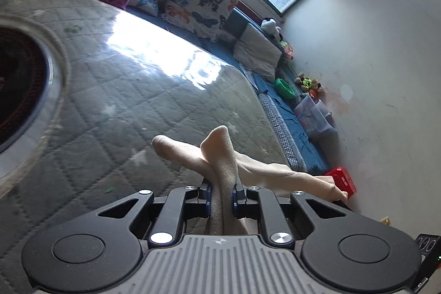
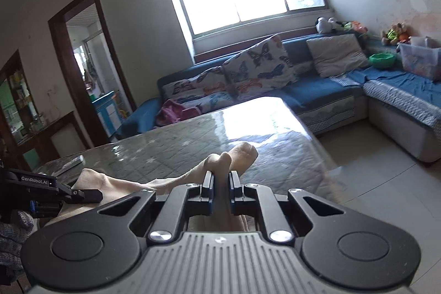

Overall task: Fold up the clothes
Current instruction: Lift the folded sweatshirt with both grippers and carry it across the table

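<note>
Cream socks [image 1: 220,156] hang lifted over the glossy quilted table [image 1: 132,90]. Their toe ends cross just past my left gripper [image 1: 222,189], which is shut on one of them. Another length trails off to the right [image 1: 308,181]. In the right wrist view my right gripper [image 2: 220,181] is shut on the cream socks [image 2: 239,156], whose toe ends stick up beyond the fingers. From there the fabric runs left to my left gripper [image 2: 82,194], low at the left edge. Both ends are held above the table [image 2: 193,145].
A dark round inset [image 1: 19,84] sits in the table at the left. A flat grey object [image 2: 71,163] lies at the table's far corner. Behind stand a blue sofa [image 2: 317,92], butterfly cushions [image 2: 256,68], a pink garment [image 2: 176,112] and a plastic box [image 2: 419,59]. Tiled floor [image 2: 380,178] opens at right.
</note>
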